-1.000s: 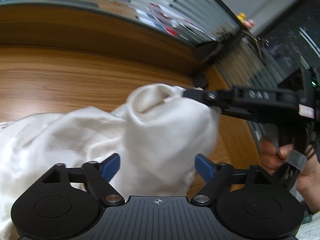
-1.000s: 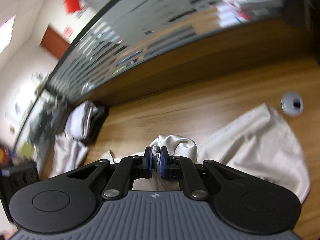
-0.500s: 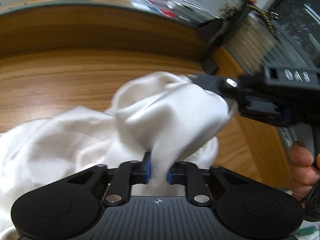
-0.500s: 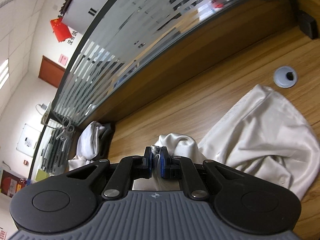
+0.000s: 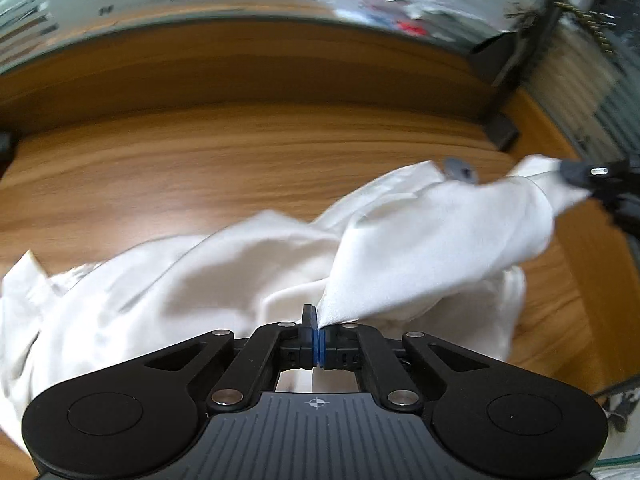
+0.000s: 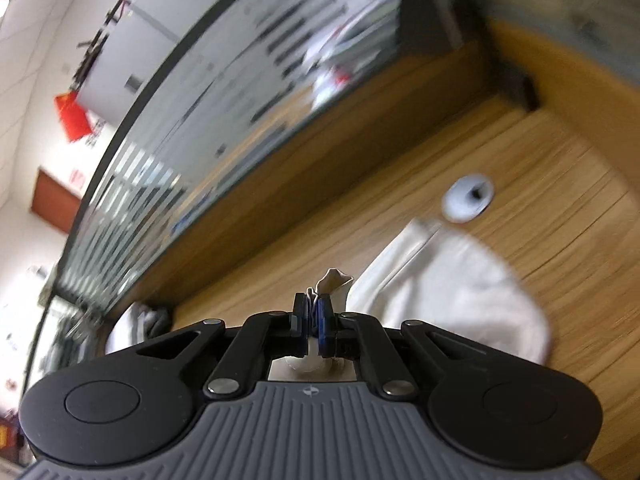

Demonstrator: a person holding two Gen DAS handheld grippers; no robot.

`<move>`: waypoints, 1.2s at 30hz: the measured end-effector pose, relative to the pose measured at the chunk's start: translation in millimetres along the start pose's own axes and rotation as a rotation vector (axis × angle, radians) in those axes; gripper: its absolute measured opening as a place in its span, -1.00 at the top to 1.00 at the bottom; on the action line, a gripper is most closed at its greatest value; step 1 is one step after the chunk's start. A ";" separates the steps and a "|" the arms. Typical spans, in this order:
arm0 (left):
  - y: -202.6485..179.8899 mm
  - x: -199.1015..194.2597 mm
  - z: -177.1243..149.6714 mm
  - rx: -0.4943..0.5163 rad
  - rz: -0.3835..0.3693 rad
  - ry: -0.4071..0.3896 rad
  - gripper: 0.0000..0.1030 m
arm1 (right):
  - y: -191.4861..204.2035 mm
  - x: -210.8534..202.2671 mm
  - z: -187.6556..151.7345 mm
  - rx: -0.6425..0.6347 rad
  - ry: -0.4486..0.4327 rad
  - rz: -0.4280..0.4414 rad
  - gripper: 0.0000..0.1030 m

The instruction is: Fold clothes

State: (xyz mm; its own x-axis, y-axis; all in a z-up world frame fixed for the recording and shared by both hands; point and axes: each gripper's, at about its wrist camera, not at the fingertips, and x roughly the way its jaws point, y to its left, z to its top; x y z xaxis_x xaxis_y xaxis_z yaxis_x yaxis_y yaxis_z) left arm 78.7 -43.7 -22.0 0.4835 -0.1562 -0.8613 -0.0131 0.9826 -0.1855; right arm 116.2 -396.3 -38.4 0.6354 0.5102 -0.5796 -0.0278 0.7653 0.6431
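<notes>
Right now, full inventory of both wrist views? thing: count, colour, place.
shirt: 1, white, rumpled on the desk, one part lifted and stretched between both grippers
desk: 1, wood grain, under the shirt
cable grommet: 1, grey, set in the desk just beyond the shirt
clothes pile: 1, white and dark, far left of desk in right view
glass partition: 1, frosted stripes, behind the desk
flag: 1, red, back wall
left gripper: 1, black, blue pads, shut on shirt
right gripper: 1, black, blue pads, shut on shirt
</notes>
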 end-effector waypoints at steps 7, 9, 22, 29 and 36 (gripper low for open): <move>26.6 -2.8 -7.1 -0.008 0.041 0.038 0.92 | -21.4 -40.5 23.1 -0.190 -0.123 -0.277 0.91; 30.7 -4.7 -8.3 -0.026 0.010 0.043 0.77 | -19.1 -45.0 20.8 -0.331 -0.128 -0.395 0.91; 55.5 -37.3 -28.1 -0.038 -0.072 0.014 -0.20 | -29.2 -27.5 -1.9 -0.587 0.064 -0.486 0.22; 82.3 -50.0 -59.8 -0.116 -0.029 0.037 -0.32 | -15.6 -0.6 -22.1 -0.658 0.239 -0.203 0.09; 71.9 -54.9 -99.9 -0.115 -0.041 0.091 -0.34 | 25.3 28.8 -82.6 -0.855 0.435 0.035 0.09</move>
State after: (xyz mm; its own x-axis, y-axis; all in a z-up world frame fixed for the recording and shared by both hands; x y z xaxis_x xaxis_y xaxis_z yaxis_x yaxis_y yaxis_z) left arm -36.3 25.4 -35.3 0.4046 -0.2098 -0.8901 -0.0976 0.9579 -0.2701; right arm 70.0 -329.8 -80.1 0.2861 0.5074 -0.8128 -0.7041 0.6867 0.1808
